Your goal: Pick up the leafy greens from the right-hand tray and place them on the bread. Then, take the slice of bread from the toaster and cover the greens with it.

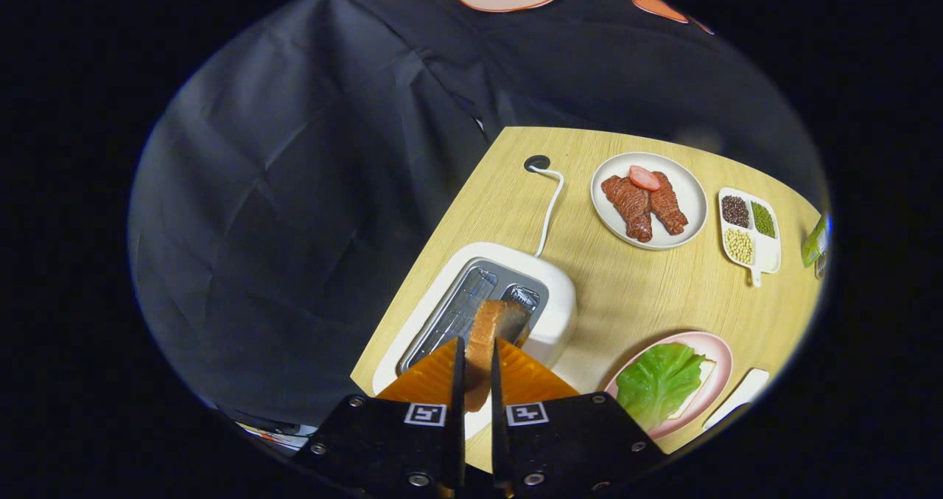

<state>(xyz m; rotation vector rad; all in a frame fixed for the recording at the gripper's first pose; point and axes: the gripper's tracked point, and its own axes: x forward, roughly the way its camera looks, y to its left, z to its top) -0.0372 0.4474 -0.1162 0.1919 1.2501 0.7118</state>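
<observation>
Gripper (475,359) is clamping the bread slice (492,331) edge-on, both fingers pressing its flat faces, jaws nearly closed. Slice is sitting between the fingers, long axis running forward along them, far end hanging over the toaster (508,292) slot (contact with the slot unclear). Leafy greens (658,382) are lying on the bread on the pink plate (718,351), right of the fingers.

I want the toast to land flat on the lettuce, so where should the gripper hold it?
By its two broad faces near the top crust, from above. The bread slice stands on edge over the toaster slot, and the gripper fingers press both faces already.
</observation>
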